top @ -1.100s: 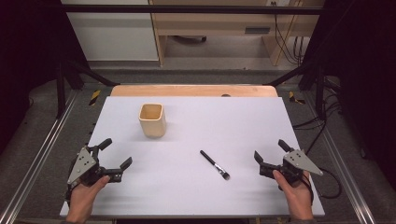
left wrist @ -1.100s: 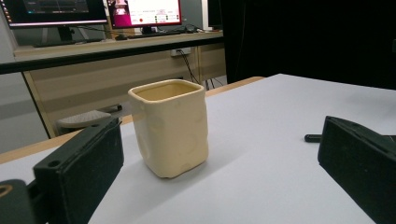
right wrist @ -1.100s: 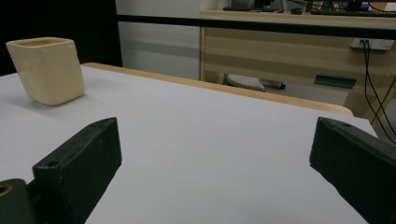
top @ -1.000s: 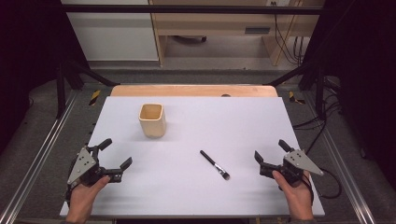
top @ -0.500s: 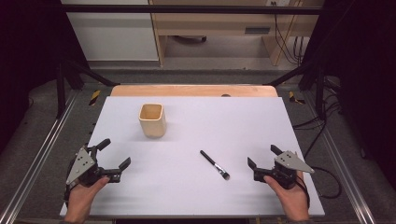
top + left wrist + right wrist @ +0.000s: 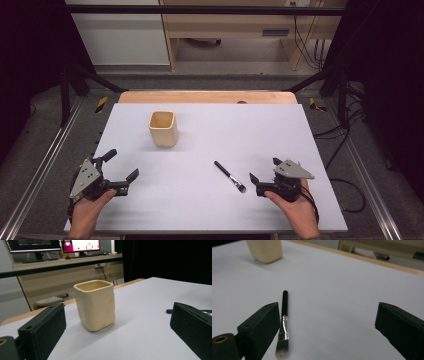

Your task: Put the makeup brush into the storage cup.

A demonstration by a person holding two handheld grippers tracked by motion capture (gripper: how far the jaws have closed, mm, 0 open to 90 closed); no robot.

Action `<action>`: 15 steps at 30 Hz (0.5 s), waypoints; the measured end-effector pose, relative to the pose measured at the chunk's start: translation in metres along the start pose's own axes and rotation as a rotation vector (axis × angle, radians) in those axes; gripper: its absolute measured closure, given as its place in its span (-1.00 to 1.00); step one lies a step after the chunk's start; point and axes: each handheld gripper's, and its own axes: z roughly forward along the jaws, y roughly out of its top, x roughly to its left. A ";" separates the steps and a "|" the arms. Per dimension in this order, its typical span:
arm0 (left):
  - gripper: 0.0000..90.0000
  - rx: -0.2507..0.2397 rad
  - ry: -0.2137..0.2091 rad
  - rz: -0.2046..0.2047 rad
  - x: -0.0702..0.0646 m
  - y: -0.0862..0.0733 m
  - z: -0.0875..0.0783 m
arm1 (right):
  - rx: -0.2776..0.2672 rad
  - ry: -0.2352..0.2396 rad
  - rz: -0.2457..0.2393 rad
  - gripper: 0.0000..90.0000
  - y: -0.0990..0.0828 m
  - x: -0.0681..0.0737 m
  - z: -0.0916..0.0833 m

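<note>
The makeup brush [image 6: 229, 176] lies flat on the white tabletop [image 6: 280, 135], lower centre of the high view, bristles toward the lower right. Just right of it hovers the right gripper [image 6: 263, 177], jaws spread wide and holding nothing; in the right gripper view the brush [image 6: 283, 325] sits beside the left-hand jaw, not between the two. The beige cup [image 6: 163, 128] stands upright, upper left of centre, well apart from the brush. At lower left the left gripper [image 6: 121, 170] is also wide open and empty, facing the cup [image 6: 95, 304]. Judging by this, nothing is grasped yet; picking up the brush and likely placing it in the cup both remain.
</note>
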 end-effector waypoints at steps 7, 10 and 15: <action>-1.00 0.014 0.010 0.007 0.003 0.000 0.002 | 0.185 0.071 -0.069 -0.84 0.018 0.021 0.016; -1.00 0.011 0.003 0.008 0.002 0.000 0.002 | 0.224 0.082 -0.098 -0.84 0.030 0.025 0.020; -1.00 0.013 0.003 0.011 -0.001 0.001 0.001 | 0.278 0.108 -0.119 -0.84 0.045 0.030 0.024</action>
